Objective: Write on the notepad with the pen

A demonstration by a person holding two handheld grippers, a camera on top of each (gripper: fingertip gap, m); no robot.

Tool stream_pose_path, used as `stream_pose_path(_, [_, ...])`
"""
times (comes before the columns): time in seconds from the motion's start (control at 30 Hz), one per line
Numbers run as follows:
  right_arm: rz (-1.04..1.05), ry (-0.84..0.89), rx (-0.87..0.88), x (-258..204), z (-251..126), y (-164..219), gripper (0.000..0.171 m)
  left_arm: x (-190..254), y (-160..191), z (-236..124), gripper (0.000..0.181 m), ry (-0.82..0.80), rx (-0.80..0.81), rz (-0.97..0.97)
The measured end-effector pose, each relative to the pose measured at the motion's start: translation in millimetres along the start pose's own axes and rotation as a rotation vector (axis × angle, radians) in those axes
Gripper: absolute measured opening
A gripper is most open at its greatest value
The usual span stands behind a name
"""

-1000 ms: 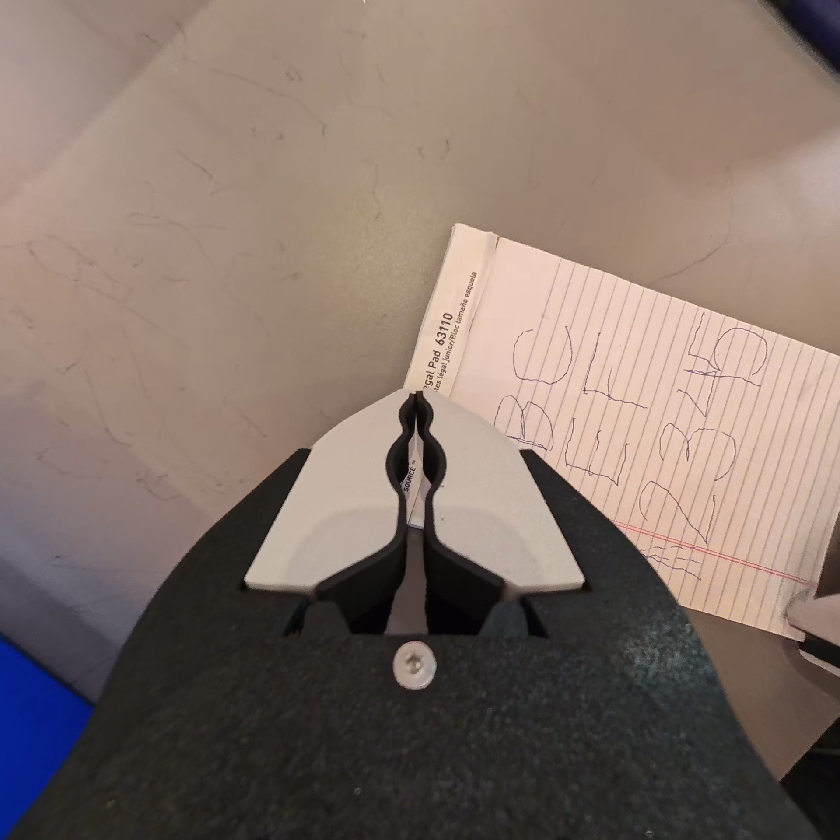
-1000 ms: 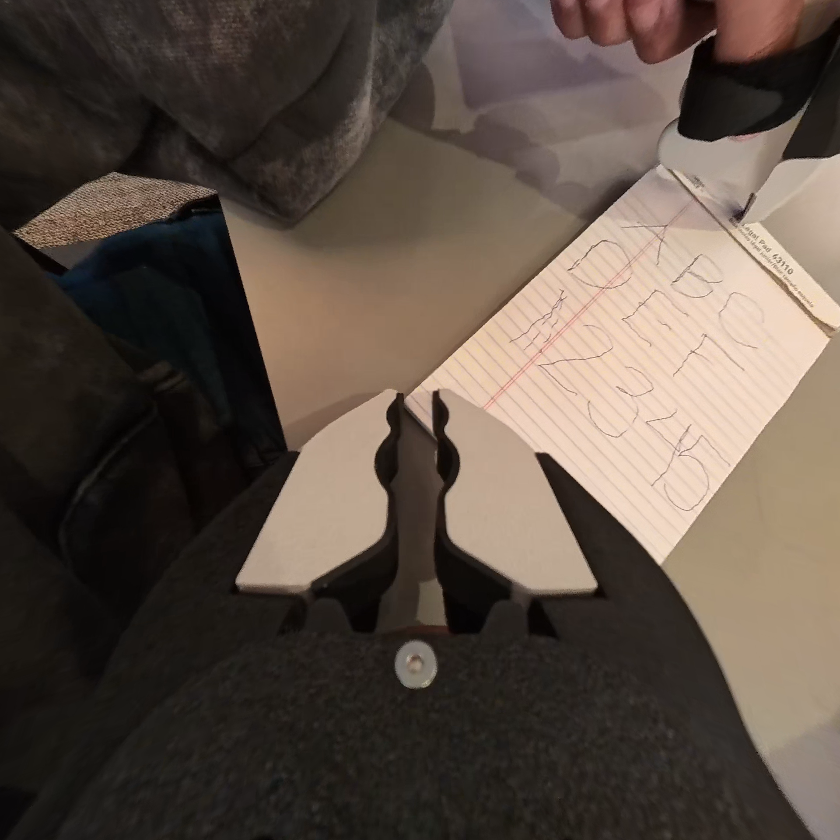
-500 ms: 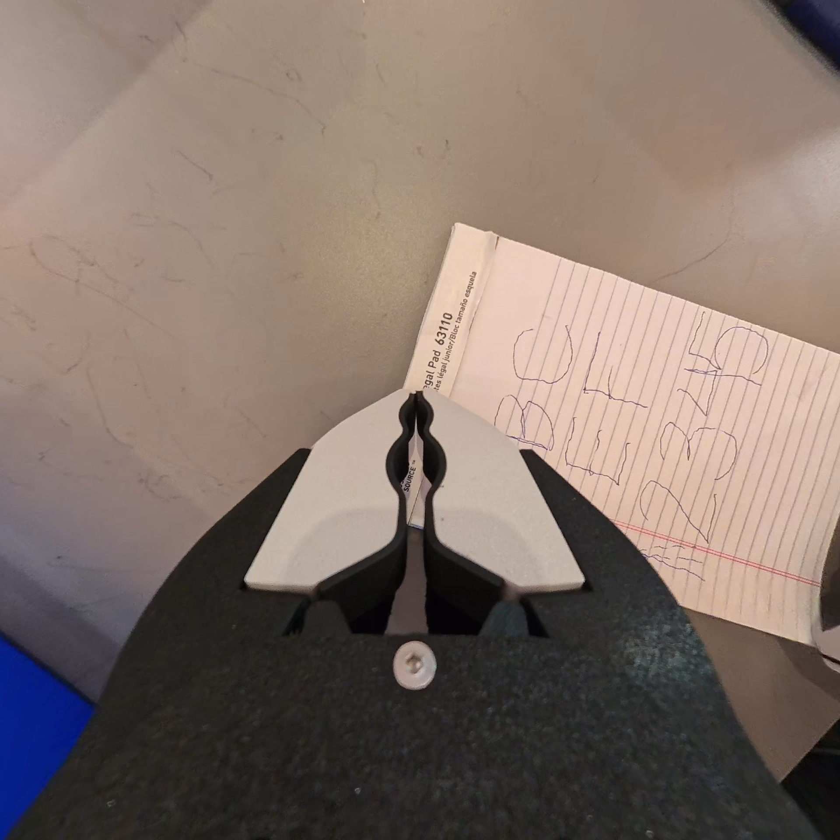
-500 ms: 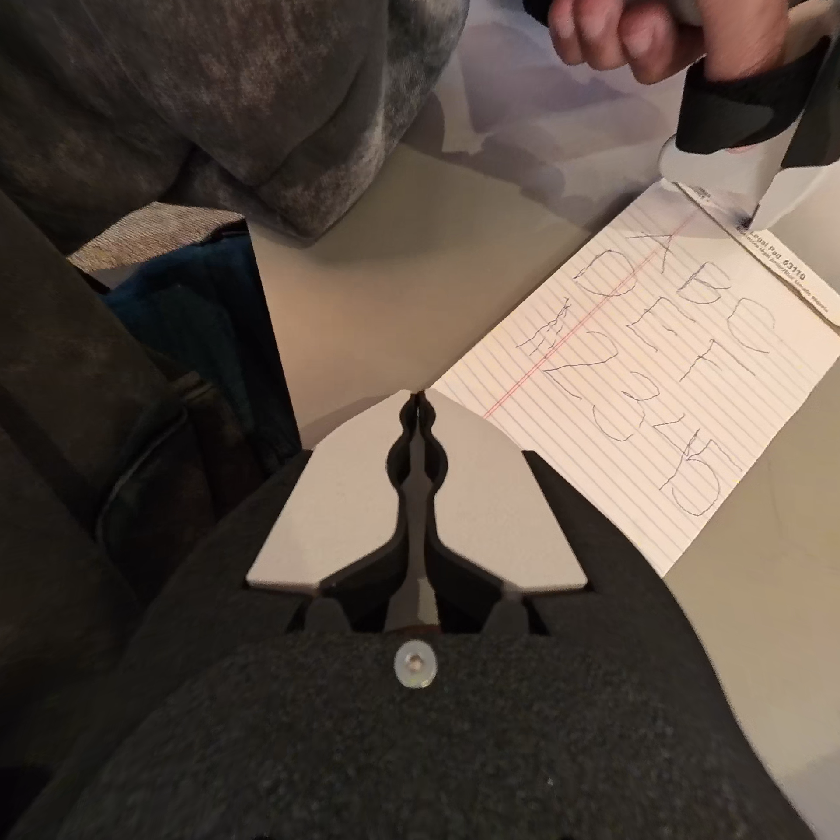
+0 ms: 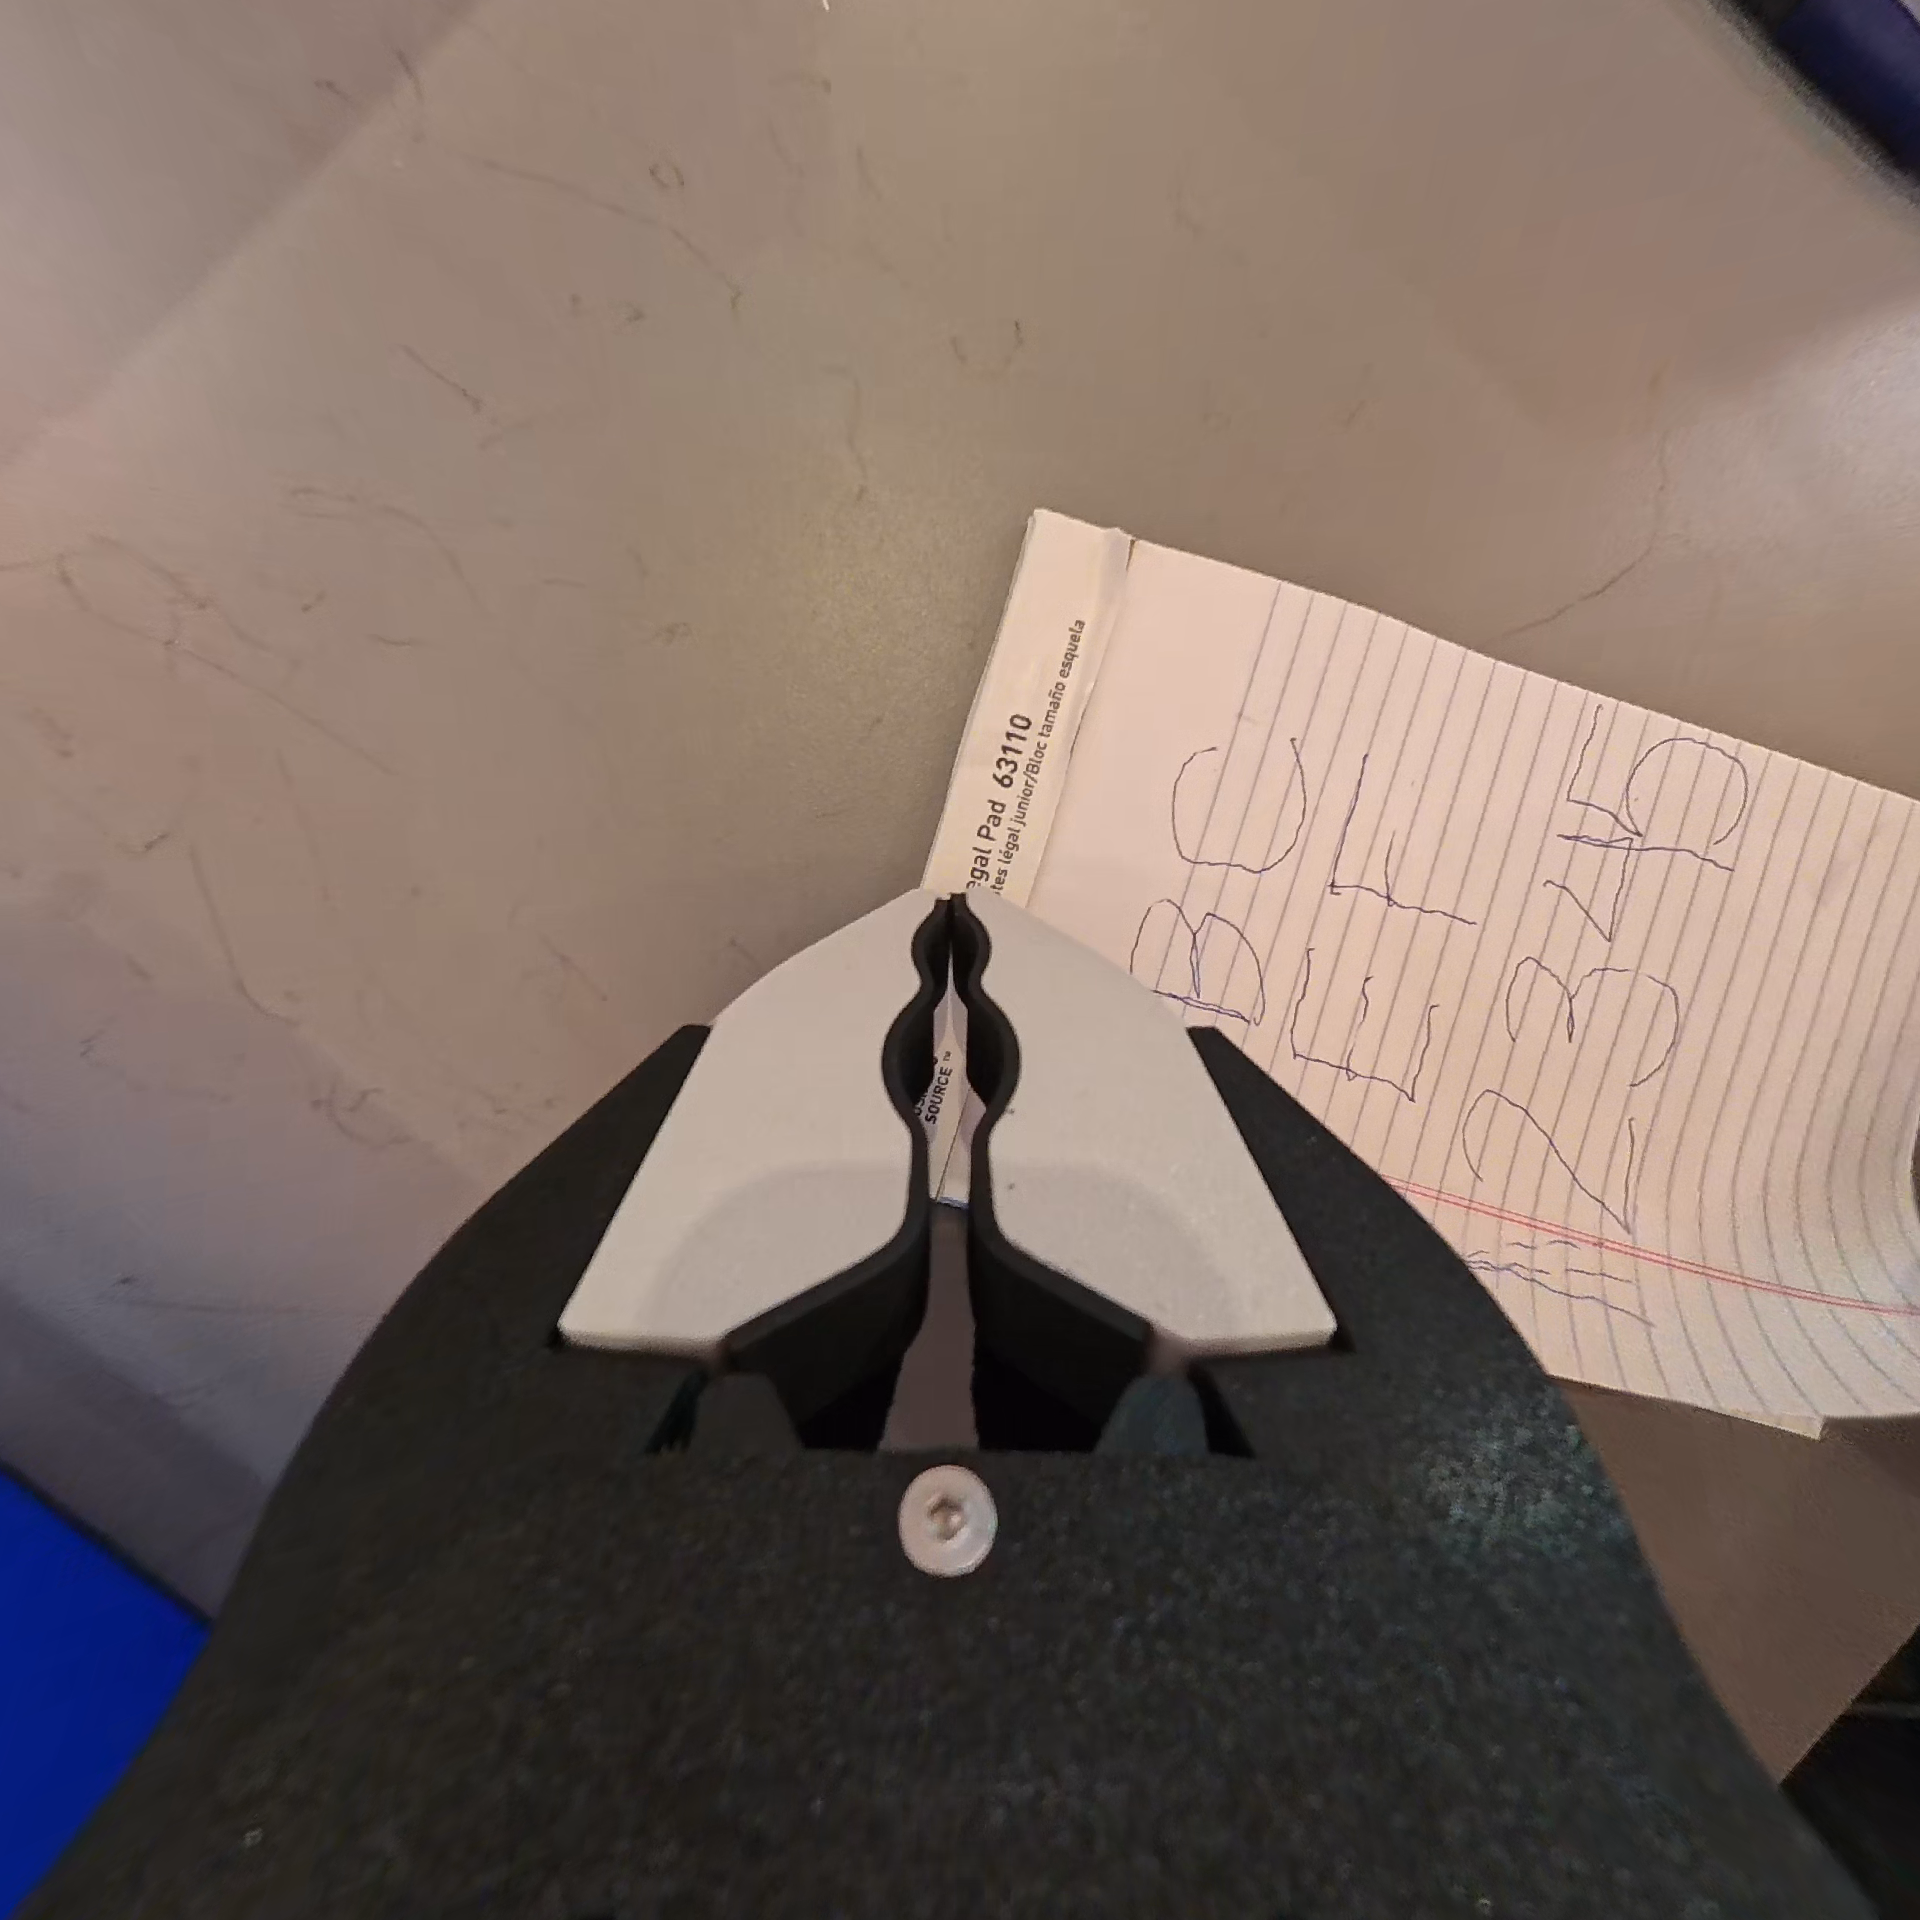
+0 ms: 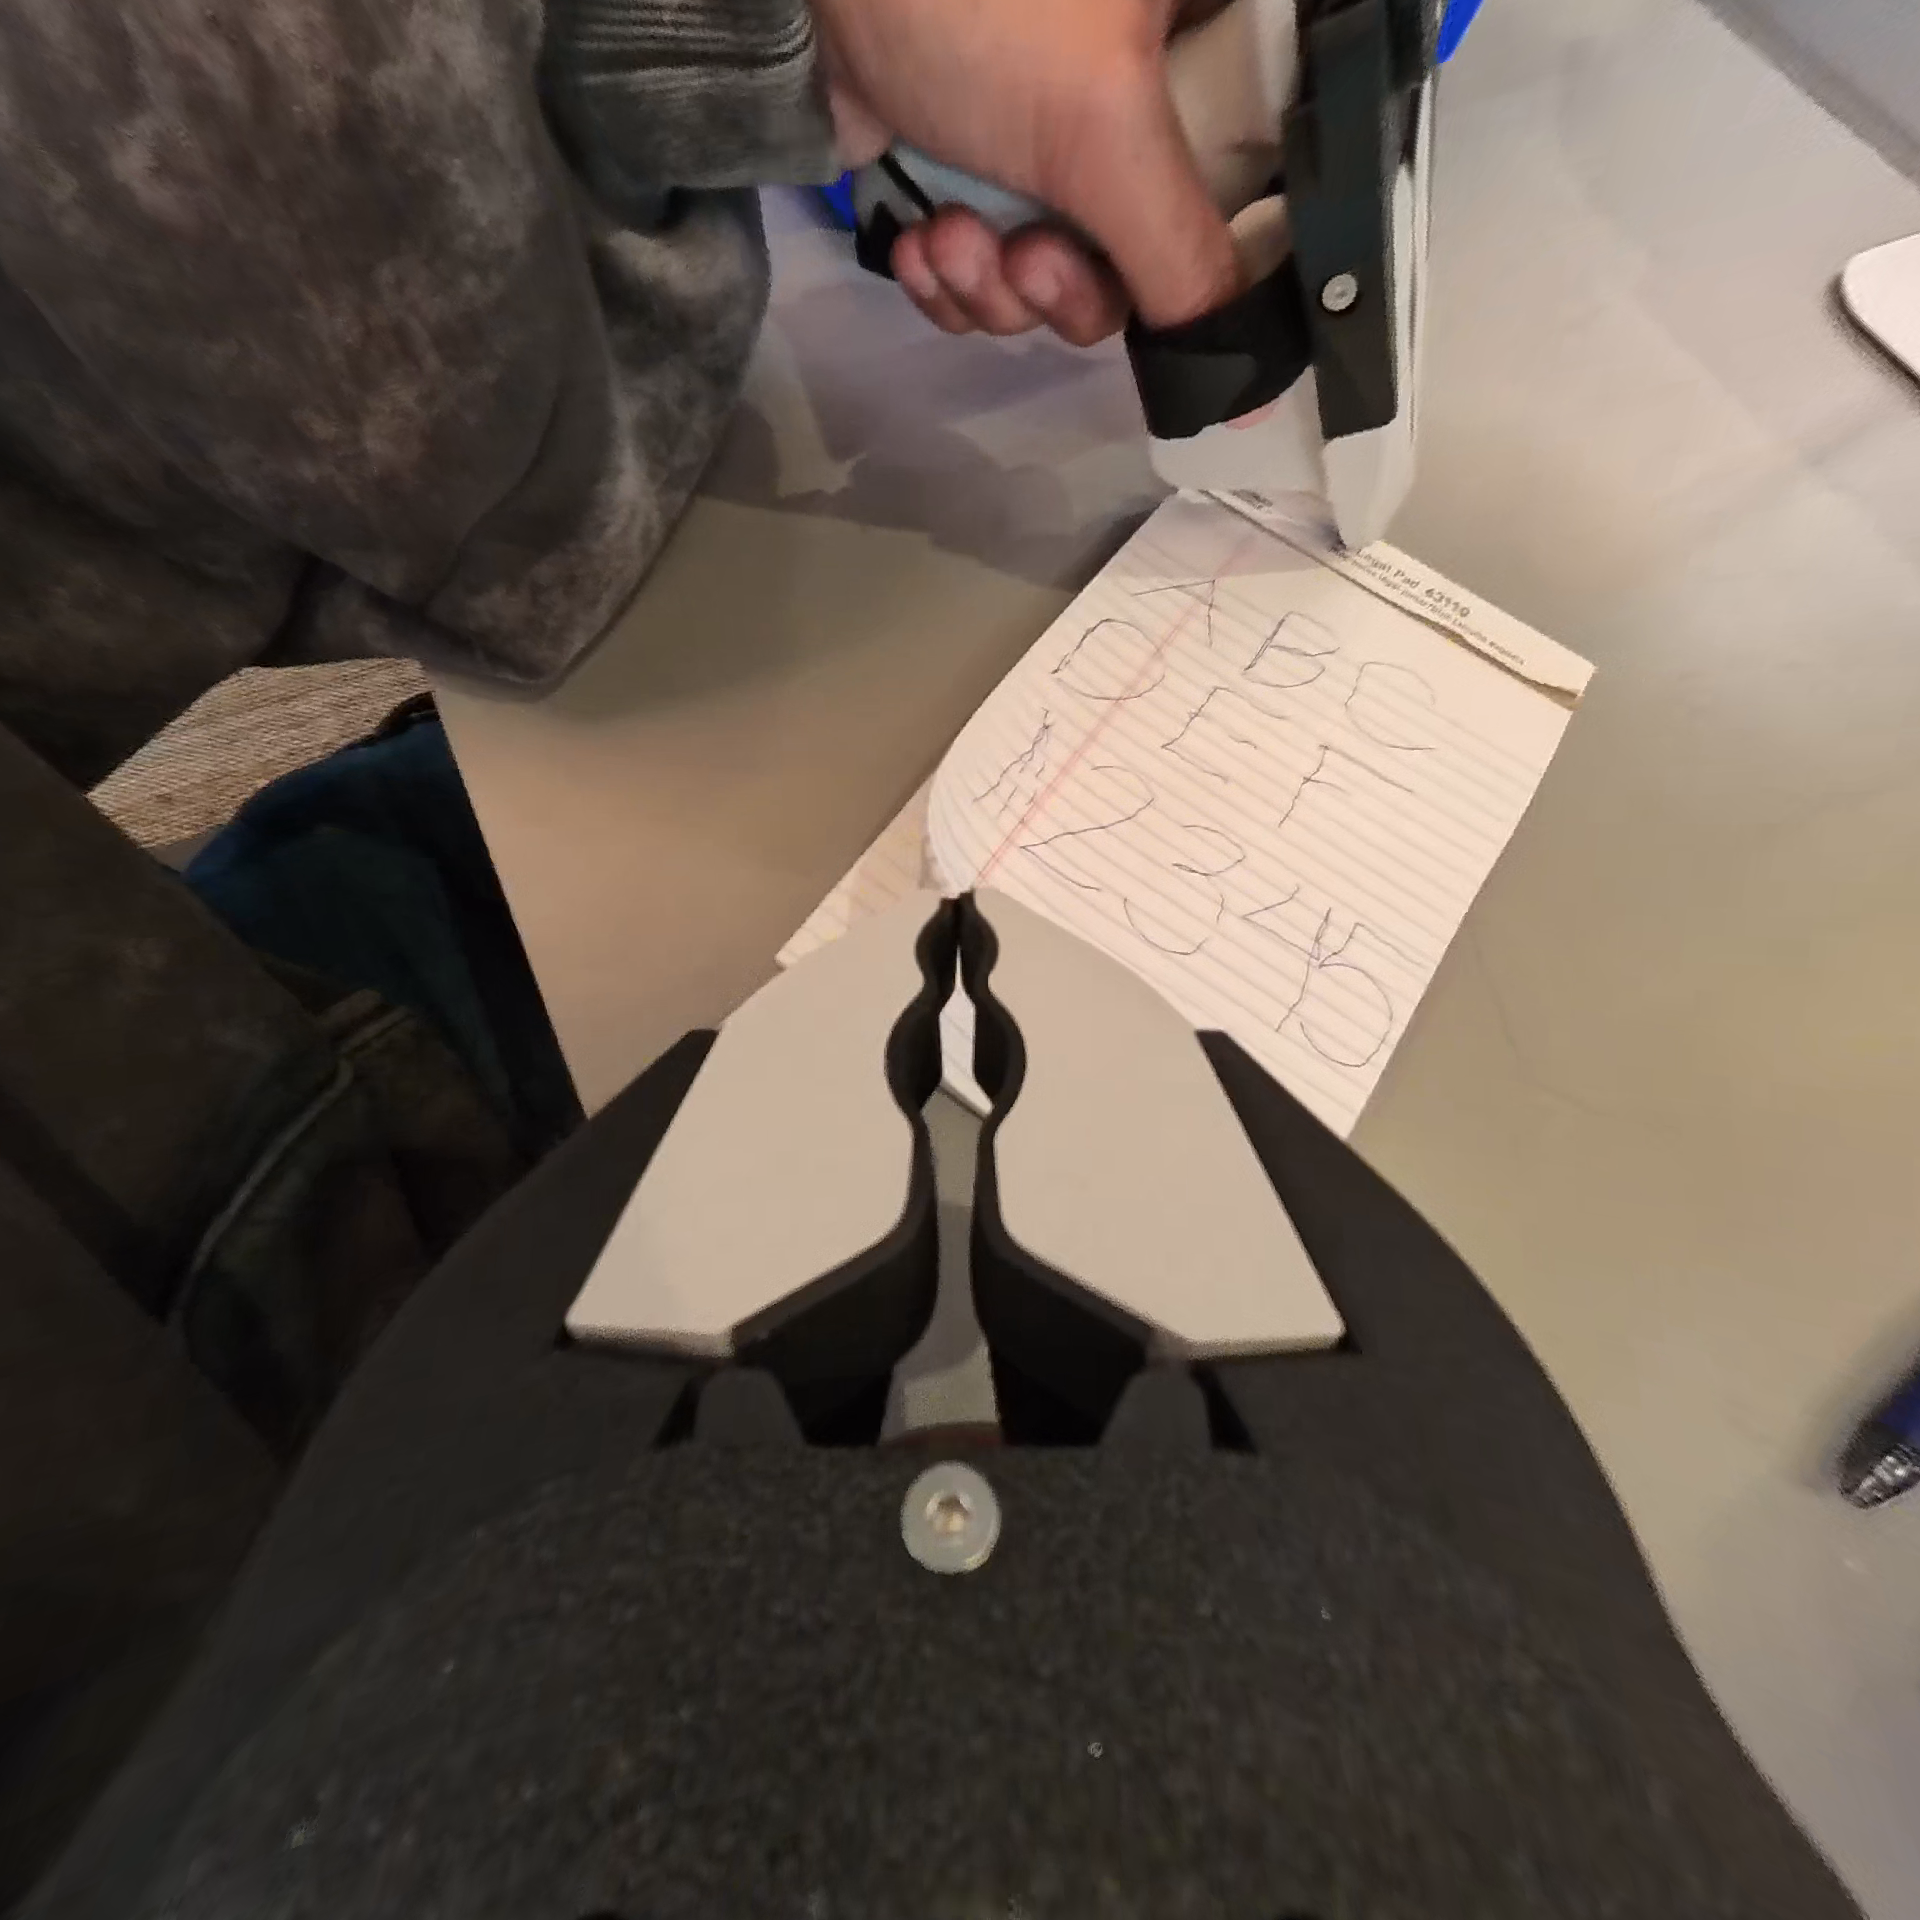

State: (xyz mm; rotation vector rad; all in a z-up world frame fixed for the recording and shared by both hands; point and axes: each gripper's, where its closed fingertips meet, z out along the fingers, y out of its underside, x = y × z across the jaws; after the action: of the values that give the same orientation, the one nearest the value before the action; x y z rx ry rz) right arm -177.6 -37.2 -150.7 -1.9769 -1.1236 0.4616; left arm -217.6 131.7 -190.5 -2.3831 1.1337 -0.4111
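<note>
Between the right gripper's (image 6: 954, 914) clenched jaws: the near corner of the notepad's (image 6: 1278, 790) top sheet, curled up off the pad. Left gripper (image 5: 952, 914) jaws clamped on the binding strip, probably anchoring the pad against the pull. Pen (image 6: 1886, 1455) lies unused at the desk's (image 6: 1662, 935) right edge.

My work surface is a pale grey, scuffed tabletop (image 5: 520, 520), its fine dark scratches spreading ahead and left of my left jaws. On it lies a lined white paper notepad (image 6: 1299, 790) covered in pen scrawl, stretching ahead and right of my right jaws. Far right of those jaws a dark blue pen (image 6: 1886, 1455) rests on the table.
</note>
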Motion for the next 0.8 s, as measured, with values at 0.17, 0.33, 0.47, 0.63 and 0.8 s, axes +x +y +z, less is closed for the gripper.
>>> stream_pose_path(0.17, [0.055,0.029,0.005,12,-5,2,0.0,0,0,0,0.0,0.008,0.003,-0.004])
stream_pose_path(0.33, [0.187,0.017,0.042,22,-10,5,0.0,1,0,0,0.0,0.027,0.007,-0.012])
stream_pose_path(0.47, [0.276,-0.059,0.064,16,-10,8,0.0,1,0,0,0.0,0.03,0.008,-0.013])
stream_pose_path(0.63, [0.471,-0.214,0.131,9,-10,4,0.0,1,0,0,0.0,0.029,0.007,-0.01])
stream_pose_path(0.8, [0.524,-0.242,0.205,15,-16,-7,0.0,1,0,0,0.0,0.027,0.007,-0.009])
